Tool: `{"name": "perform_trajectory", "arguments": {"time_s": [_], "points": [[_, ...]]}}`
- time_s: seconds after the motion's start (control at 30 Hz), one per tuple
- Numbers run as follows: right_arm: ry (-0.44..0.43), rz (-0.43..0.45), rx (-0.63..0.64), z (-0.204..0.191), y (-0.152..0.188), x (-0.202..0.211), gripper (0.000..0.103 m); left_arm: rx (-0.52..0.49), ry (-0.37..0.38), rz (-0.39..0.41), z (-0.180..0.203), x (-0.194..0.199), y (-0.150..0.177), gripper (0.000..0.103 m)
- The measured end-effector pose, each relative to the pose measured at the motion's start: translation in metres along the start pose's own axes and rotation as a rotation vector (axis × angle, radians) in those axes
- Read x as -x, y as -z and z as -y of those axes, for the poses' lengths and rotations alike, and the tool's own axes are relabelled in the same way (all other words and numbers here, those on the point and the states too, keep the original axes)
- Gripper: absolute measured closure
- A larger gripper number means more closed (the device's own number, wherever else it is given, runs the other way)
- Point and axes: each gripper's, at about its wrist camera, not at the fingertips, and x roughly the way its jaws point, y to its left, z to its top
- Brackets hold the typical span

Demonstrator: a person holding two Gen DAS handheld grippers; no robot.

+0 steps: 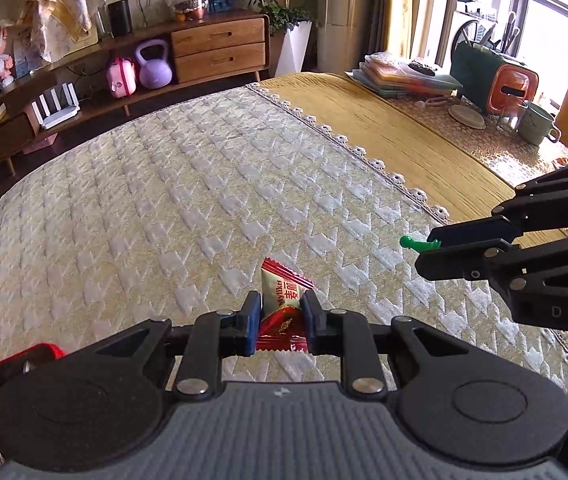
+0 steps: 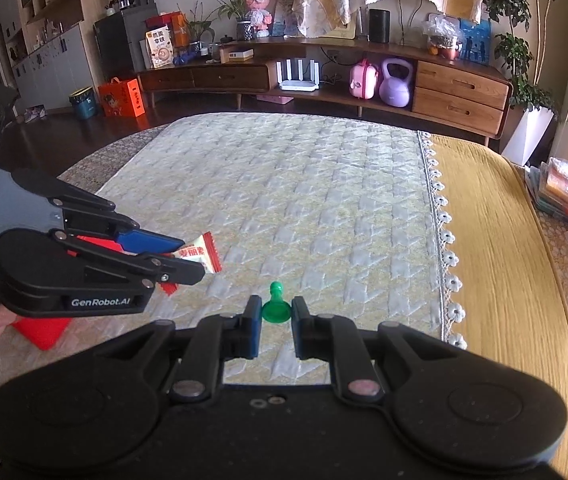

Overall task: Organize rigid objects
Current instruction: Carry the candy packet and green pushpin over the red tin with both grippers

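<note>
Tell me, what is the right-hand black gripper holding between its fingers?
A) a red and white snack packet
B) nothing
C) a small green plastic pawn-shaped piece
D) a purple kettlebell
C: the right gripper is shut on the small green plastic pawn-shaped piece, while the left gripper holds the red and white snack packet.

snack packet (image 1: 284,304): red and cream, red lettering. pawn-shaped piece (image 2: 275,307): translucent green. left gripper (image 1: 282,314): black, blue pads. right gripper (image 2: 276,316): black, blue pads. quilted cover (image 1: 188,200): pale cream, raised houndstooth-like pattern, white floral lace edging. cloth (image 1: 395,132) beside it: mustard yellow, fine woven texture. kettlebell (image 2: 394,84): lilac. small case (image 2: 363,80): pink. flat tray (image 2: 42,330): red.
</note>
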Motion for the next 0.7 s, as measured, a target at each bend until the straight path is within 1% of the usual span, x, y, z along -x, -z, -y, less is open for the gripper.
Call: {"name": "perform_trajectory", "arguments": {"time_s": [0.27,0.33,0.7], "points": [[-0.005,0.011,0.024,-0.035,0.003,0.026,0.089,0.082,-0.008,0.039,-0.011,0.045,0.026,0.082],[-0.003,0.018,0.035,-0.046,0.004,0.032,0.089,0.099,-0.021,0.047,-0.014,0.055,0.032,0.082],[-0.056,0.047,0.098,-0.105,0.002,0.051,0.089,0.191,-0.047,0.099,-0.046,0.11,0.069,0.082]]}}
